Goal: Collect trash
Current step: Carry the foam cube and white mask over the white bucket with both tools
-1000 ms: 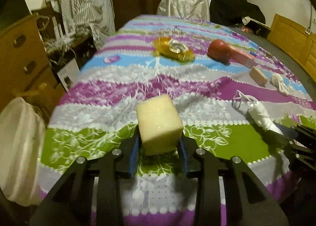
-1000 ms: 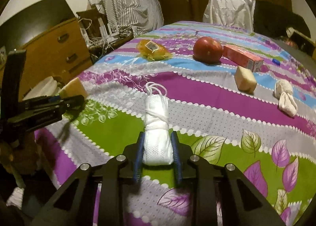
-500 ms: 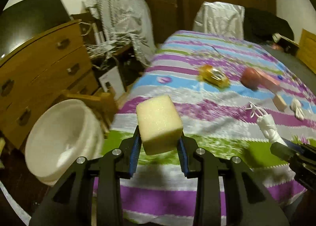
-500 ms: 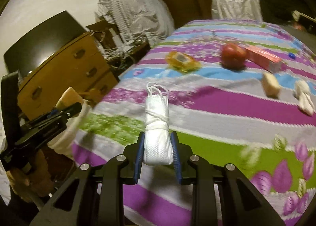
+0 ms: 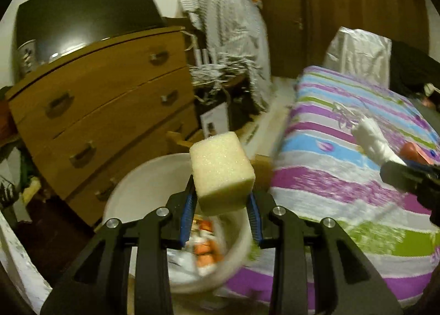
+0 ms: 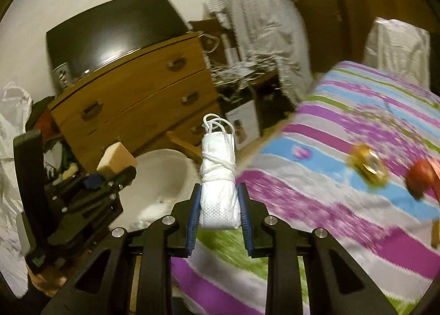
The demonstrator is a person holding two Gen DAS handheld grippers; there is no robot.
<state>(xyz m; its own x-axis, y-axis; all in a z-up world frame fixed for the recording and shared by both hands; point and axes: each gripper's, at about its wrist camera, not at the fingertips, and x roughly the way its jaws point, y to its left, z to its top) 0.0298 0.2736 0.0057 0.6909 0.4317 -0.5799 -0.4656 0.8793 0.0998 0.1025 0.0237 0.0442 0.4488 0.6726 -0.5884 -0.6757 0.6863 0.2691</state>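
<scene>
My left gripper [image 5: 221, 206] is shut on a yellow sponge block [image 5: 221, 174] and holds it above the white bin [image 5: 137, 185], which has wrappers inside. My right gripper [image 6: 218, 216] is shut on a rolled white face mask [image 6: 218, 185] and holds it in the air over the table's left edge, beside the bin [image 6: 167, 177]. In the right wrist view the left gripper [image 6: 90, 191] with its sponge [image 6: 117, 159] is at the left over the bin. The mask also shows in the left wrist view [image 5: 371, 141].
A striped floral tablecloth [image 6: 343, 191] covers the table at the right, with a yellow wrapper [image 6: 367, 169] and a red round object [image 6: 419, 180] on it. A wooden chest of drawers [image 5: 104, 111] stands behind the bin. Cluttered cables and draped clothes lie farther back.
Both grippers have swung left off the table toward the white bin, each still holding its item. The left gripper with the sponge now hangs over the bin's opening.
</scene>
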